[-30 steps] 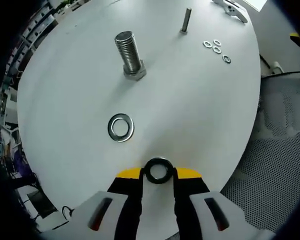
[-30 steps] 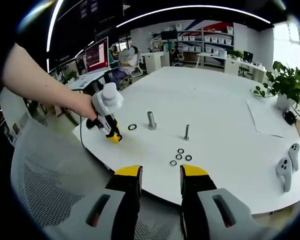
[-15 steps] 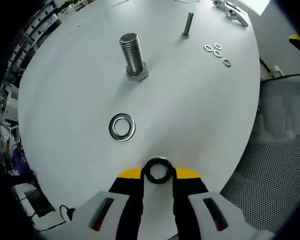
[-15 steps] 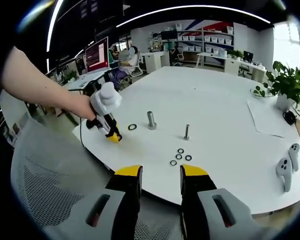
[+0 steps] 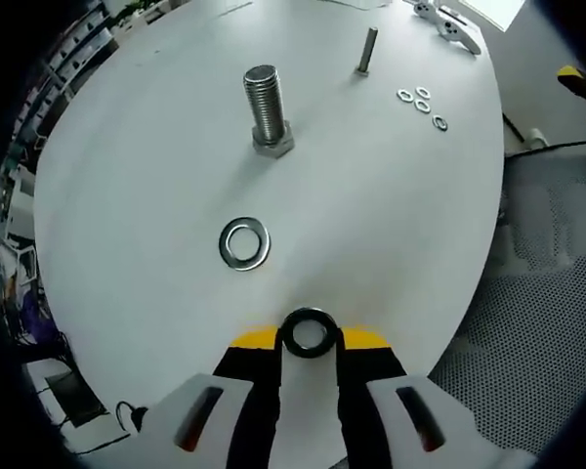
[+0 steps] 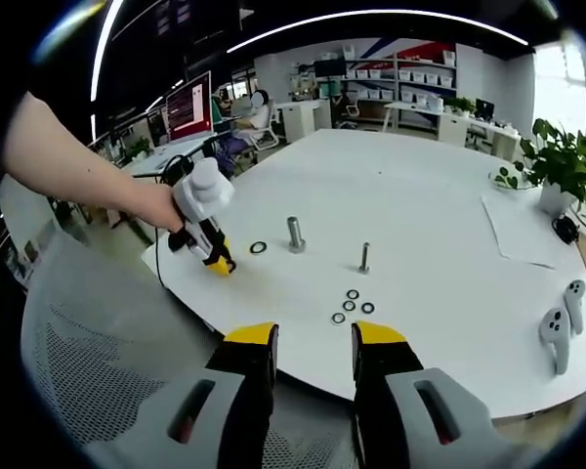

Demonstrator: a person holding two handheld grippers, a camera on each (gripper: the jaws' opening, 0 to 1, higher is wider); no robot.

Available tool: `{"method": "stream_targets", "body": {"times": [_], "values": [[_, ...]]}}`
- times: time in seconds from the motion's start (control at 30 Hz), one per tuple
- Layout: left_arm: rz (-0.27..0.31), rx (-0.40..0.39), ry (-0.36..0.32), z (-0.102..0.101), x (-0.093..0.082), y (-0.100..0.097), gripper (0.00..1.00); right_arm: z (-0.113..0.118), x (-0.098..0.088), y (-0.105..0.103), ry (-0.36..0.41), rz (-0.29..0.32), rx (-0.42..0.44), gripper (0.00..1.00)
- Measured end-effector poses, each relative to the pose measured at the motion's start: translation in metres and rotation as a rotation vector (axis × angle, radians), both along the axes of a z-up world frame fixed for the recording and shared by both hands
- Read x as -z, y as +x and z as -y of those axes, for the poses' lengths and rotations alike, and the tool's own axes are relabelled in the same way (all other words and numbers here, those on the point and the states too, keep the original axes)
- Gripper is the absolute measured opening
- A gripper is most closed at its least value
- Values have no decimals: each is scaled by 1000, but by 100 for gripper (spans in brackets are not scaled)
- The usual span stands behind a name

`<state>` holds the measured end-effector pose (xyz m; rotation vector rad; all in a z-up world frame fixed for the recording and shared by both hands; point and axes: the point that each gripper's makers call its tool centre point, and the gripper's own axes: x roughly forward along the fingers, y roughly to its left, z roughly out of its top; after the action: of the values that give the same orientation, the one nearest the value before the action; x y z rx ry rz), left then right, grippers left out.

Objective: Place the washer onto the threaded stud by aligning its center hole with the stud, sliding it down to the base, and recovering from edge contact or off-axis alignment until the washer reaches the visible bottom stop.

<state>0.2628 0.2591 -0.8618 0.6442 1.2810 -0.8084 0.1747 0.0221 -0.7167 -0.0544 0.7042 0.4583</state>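
Note:
My left gripper (image 5: 309, 340) is shut on a dark washer (image 5: 309, 317), held flat between its yellow-tipped jaws above the near edge of the white table (image 5: 371, 215). Ahead of it a silver washer (image 5: 244, 243) lies flat on the table. Further on, a thick threaded stud (image 5: 267, 106) stands upright on its hex base. In the right gripper view a hand holds the left gripper (image 6: 215, 260) just left of the silver washer (image 6: 259, 248) and the thick stud (image 6: 296, 234). My right gripper (image 6: 313, 342) hangs open off the table's near edge.
A thin stud (image 5: 367, 49) stands beyond the thick one, with several small washers (image 5: 422, 100) beside it. Two white controllers (image 6: 557, 332) lie at the table's right edge, near a sheet of paper (image 6: 516, 230) and a plant (image 6: 557, 161). A mesh chair (image 6: 98, 362) sits below the table edge.
The left gripper has shifted slightly, so the thick stud and silver washer sit a little further right and up in its view. The dark washer stays gripped. The right gripper has not moved.

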Motion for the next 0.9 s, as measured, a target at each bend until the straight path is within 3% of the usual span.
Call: {"method": "stream_targets", "body": {"times": [0.27,0.9], "values": [[39,25,-46,17,-17,14,19,0,1,-1,-2,-5,1,32],[154,88,-128,67,-70,74,19,2,0,0,3,1,14,32]]}}
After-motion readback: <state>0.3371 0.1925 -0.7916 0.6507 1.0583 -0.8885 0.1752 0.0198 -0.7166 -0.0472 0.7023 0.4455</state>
